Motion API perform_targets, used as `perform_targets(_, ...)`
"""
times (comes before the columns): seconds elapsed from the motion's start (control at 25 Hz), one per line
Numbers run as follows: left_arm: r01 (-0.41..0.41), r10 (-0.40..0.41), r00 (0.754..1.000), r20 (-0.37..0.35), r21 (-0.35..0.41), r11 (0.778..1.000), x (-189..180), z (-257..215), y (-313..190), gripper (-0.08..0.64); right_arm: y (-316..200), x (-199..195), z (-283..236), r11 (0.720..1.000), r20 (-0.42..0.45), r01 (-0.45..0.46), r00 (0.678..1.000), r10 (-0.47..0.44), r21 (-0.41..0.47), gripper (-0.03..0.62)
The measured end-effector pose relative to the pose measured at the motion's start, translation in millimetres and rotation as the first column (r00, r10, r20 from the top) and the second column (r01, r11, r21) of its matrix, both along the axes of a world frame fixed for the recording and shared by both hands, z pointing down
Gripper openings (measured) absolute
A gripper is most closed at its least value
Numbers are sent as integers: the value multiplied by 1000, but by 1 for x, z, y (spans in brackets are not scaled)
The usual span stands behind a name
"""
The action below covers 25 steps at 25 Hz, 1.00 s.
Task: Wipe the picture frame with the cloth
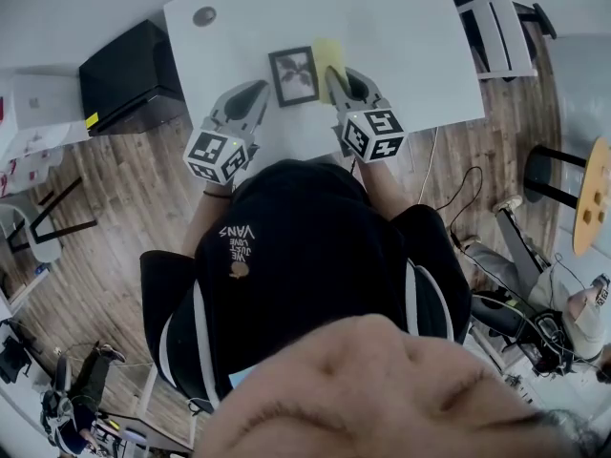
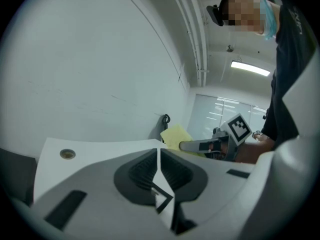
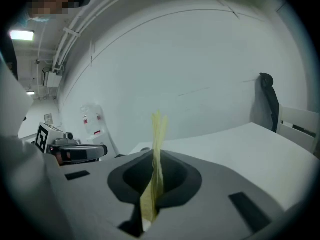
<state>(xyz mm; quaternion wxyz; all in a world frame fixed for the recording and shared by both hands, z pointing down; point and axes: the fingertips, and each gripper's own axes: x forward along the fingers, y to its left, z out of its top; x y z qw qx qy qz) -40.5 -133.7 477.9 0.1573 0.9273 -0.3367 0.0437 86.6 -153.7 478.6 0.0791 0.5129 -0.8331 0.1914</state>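
A small black picture frame (image 1: 293,74) with a plant print is near the middle of the white table (image 1: 401,36). My left gripper (image 1: 264,86) is at the frame's left edge. In the left gripper view its jaws are shut on a thin black-and-white edge, the picture frame (image 2: 161,180). A yellow cloth (image 1: 327,55) is just right of the frame. My right gripper (image 1: 331,72) is shut on the cloth (image 3: 156,149), which stands edge-on between its jaws. The left gripper view also shows the cloth (image 2: 176,135) and the right gripper (image 2: 207,145) beyond it.
A round grommet (image 1: 204,15) sits in the table's far left corner. A black cabinet (image 1: 124,74) stands left of the table and a white chair (image 1: 501,27) at its right. A round wooden stool (image 1: 594,194) and cables are on the floor to the right.
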Motion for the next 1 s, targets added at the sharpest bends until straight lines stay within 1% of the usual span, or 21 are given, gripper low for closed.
perform_targets(0.28, 1, -1, 1000, -15, 15, 1000, -16, -9, 9, 29, 16, -18, -17, 999, -14, 8, 1000, -7, 41, 25)
perform_targets(0.6, -2, 2, 1000, -11, 11, 1000, -14, -7, 11, 29, 22, -14, -11, 1000, -19, -2, 1000, 3, 27, 25)
perform_targets(1.0, -6, 6, 1000, -19, 3, 1000, -17, -4, 16, 29, 27, -16, -10, 999, -36, -6, 999, 7, 33, 25)
